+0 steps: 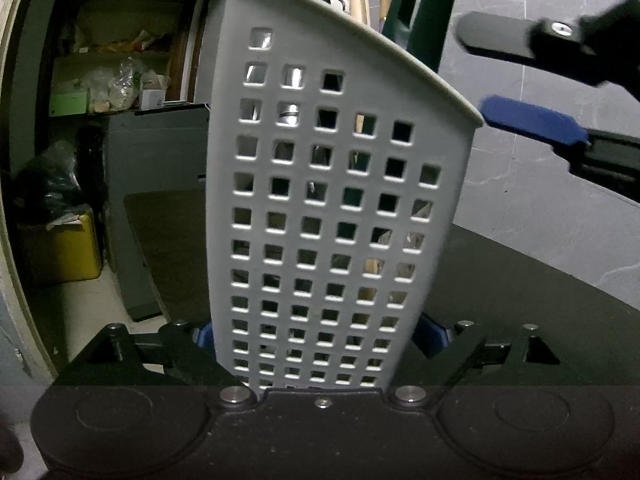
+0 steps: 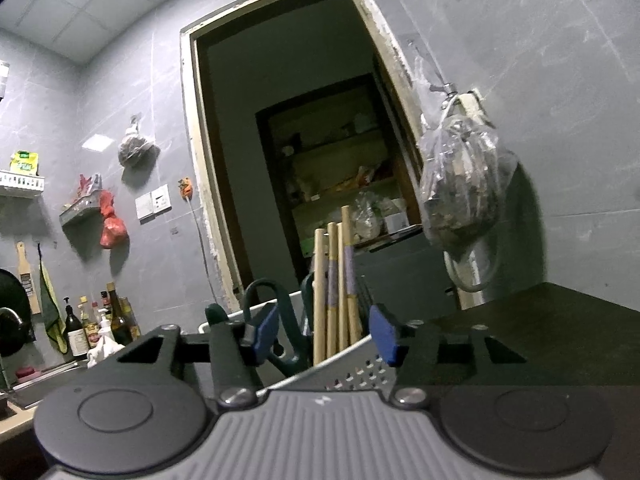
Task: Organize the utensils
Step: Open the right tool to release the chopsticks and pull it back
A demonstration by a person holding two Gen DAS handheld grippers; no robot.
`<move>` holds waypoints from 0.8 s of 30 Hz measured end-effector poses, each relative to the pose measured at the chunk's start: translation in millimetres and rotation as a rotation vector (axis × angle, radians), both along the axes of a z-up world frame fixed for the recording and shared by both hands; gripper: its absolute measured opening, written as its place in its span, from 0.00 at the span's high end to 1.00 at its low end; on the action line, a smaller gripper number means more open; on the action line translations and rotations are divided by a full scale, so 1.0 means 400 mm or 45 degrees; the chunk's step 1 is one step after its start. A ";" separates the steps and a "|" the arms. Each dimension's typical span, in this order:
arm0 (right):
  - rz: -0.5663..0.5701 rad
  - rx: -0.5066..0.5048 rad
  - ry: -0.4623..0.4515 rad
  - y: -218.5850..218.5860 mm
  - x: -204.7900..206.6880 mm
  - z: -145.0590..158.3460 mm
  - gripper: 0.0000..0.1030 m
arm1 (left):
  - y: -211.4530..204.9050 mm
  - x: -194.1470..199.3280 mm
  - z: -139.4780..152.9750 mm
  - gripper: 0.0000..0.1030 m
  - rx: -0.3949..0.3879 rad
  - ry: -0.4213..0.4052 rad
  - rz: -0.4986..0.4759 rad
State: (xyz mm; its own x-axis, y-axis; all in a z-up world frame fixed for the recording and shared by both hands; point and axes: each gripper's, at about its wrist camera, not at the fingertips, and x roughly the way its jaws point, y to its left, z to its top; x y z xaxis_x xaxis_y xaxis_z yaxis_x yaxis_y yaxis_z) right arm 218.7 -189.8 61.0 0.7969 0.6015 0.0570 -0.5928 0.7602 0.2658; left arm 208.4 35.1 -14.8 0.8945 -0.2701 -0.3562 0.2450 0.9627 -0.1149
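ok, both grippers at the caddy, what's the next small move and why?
Probably back the right gripper away: its jaws stand open with nothing between the pads, and the chopsticks already stand in the caddy. The left gripper straddles the caddy base.

Both my views are looking dim and cool-toned, and the fisheye lens is bending the doorway (image 2: 296,128) and the walls into curves, with black corners closing in. A pale patch of light is glaring on the tiled wall (image 2: 96,142). The hanging bag (image 2: 464,184) is casting a heavy shadow rightward. My right claw (image 1: 532,80) is smearing with motion blur in the left view.
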 end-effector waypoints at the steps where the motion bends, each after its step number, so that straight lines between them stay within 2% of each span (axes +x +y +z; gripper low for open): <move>1: -0.009 0.002 0.001 -0.006 -0.007 -0.002 0.37 | -0.003 -0.004 0.001 0.10 0.002 0.000 0.001; 3: -0.025 0.007 0.004 -0.019 -0.021 -0.005 0.33 | -0.006 -0.011 0.005 0.01 0.004 -0.008 0.002; 8: -0.063 0.031 0.013 -0.052 -0.052 -0.011 0.20 | -0.017 -0.044 0.019 0.01 0.015 -0.053 -0.009; 12: -0.078 0.039 0.026 -0.074 -0.074 -0.019 0.15 | -0.027 -0.066 0.020 0.01 0.044 -0.045 0.008; 17: -0.099 0.040 0.032 -0.096 -0.109 -0.027 0.04 | -0.019 -0.123 0.026 0.01 0.046 -0.060 0.034; 24: -0.161 -0.004 0.068 -0.118 -0.176 -0.039 0.00 | -0.003 -0.236 0.045 0.01 0.056 -0.116 0.088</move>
